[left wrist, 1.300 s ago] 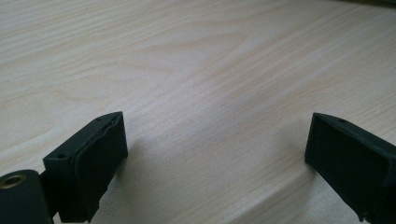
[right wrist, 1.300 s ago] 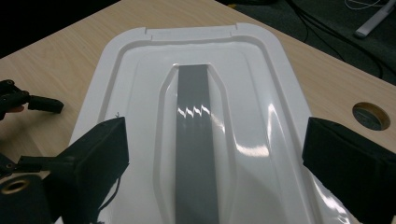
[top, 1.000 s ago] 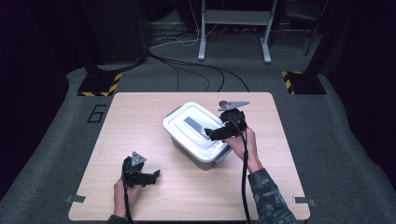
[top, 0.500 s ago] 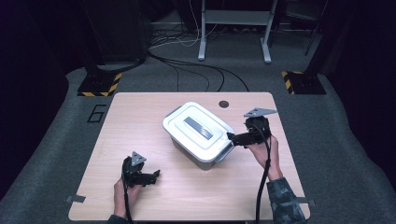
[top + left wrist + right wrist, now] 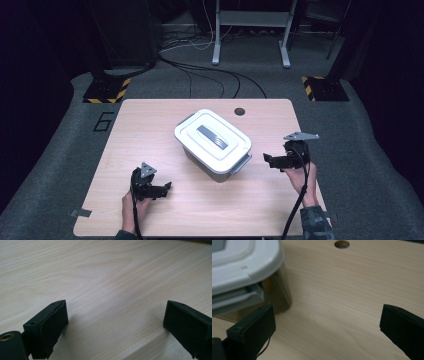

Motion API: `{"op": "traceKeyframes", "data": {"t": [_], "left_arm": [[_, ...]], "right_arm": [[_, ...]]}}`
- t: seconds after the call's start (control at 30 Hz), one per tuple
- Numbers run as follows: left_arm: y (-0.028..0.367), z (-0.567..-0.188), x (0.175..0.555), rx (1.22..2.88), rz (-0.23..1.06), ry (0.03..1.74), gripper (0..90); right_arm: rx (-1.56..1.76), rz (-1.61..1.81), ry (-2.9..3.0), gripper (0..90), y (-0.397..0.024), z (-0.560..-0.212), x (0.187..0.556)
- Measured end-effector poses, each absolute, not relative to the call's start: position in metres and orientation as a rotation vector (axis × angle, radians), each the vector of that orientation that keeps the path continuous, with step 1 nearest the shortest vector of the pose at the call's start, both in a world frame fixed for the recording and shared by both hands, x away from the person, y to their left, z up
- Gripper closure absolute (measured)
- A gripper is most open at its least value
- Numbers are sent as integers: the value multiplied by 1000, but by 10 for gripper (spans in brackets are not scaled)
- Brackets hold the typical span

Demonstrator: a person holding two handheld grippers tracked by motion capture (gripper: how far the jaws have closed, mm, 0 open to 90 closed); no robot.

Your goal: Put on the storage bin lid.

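Note:
A white lidded plastic box [image 5: 213,141] with a grey handle strip sits in the middle of the wooden table [image 5: 150,130]. My right gripper [image 5: 266,160] hovers low to the right of the box, open, jaws pointing at its near right corner. In the right gripper view that corner of the box [image 5: 244,272] and its side latch are just left of my open right gripper [image 5: 327,327]. My left gripper [image 5: 167,188] rests at the front left of the table, open and holding nothing. In the left gripper view only bare wood lies between the jaws of my left gripper [image 5: 115,322].
A round cable hole [image 5: 239,111] is in the table's far edge, also visible as the hole [image 5: 342,244] in the right gripper view. Cables [image 5: 210,75] and a metal stand's legs [image 5: 250,40] lie on the grey floor behind. Striped floor markers [image 5: 106,92] flank the table.
My right gripper has pulled back from the top of the box, moving right and toward the table's front, down to table height. The left gripper has stayed put.

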State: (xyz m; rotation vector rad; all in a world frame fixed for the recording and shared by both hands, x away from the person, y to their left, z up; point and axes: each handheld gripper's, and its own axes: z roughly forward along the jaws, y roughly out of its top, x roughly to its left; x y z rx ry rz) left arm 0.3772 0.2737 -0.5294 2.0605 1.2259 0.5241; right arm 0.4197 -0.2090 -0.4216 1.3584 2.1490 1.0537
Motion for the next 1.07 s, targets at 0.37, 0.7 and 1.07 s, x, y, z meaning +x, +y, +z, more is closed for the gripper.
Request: {"op": "traceKeyframes", "data": {"t": [0.37, 0.7, 1.07], "left_arm": [[273, -530, 377, 2049, 531, 1225, 53], [273, -530, 377, 2051, 531, 1226, 52], [273, -530, 377, 2051, 531, 1226, 53]], "right_arm": [[1493, 965, 2159, 0, -229, -484, 411], [1514, 920, 2077, 0, -230, -524, 395], [1441, 890, 2108, 0, -223, -529, 389]]}}
